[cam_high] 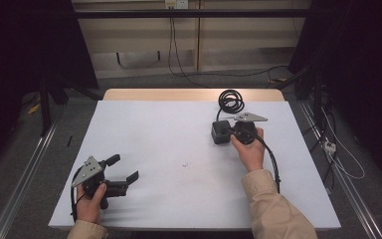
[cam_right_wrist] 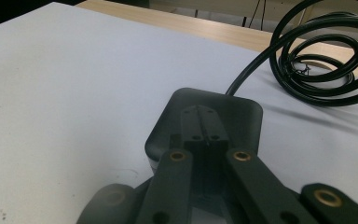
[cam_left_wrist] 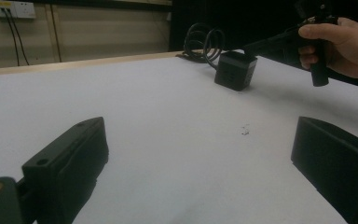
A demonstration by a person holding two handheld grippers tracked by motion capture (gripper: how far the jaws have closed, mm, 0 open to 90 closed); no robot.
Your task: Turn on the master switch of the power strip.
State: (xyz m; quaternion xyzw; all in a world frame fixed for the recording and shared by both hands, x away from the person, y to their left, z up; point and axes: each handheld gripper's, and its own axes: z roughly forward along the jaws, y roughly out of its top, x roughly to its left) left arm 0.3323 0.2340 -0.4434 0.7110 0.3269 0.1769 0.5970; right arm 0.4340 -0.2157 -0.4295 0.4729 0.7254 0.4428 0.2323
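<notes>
The black power adapter (cam_high: 221, 132) sits on the white tabletop (cam_high: 169, 149) toward the far right corner, its thick black cable (cam_high: 230, 101) coiled in loops just behind it at the far edge. The right gripper (cam_high: 229, 133) is right at the adapter: in the right gripper view its two jaws lie together, tips resting on the adapter's top face (cam_right_wrist: 205, 121), and they appear closed with nothing between them, though the angle is tight. The person's right hand (cam_high: 248, 149) grips the handle beside the box. Near the near left corner, the left gripper (cam_high: 124, 168) rests in the left hand (cam_high: 90, 199), jaws spread wide over bare tabletop. A small dark speck (cam_left_wrist: 245, 131) marks the sheet near the middle.
</notes>
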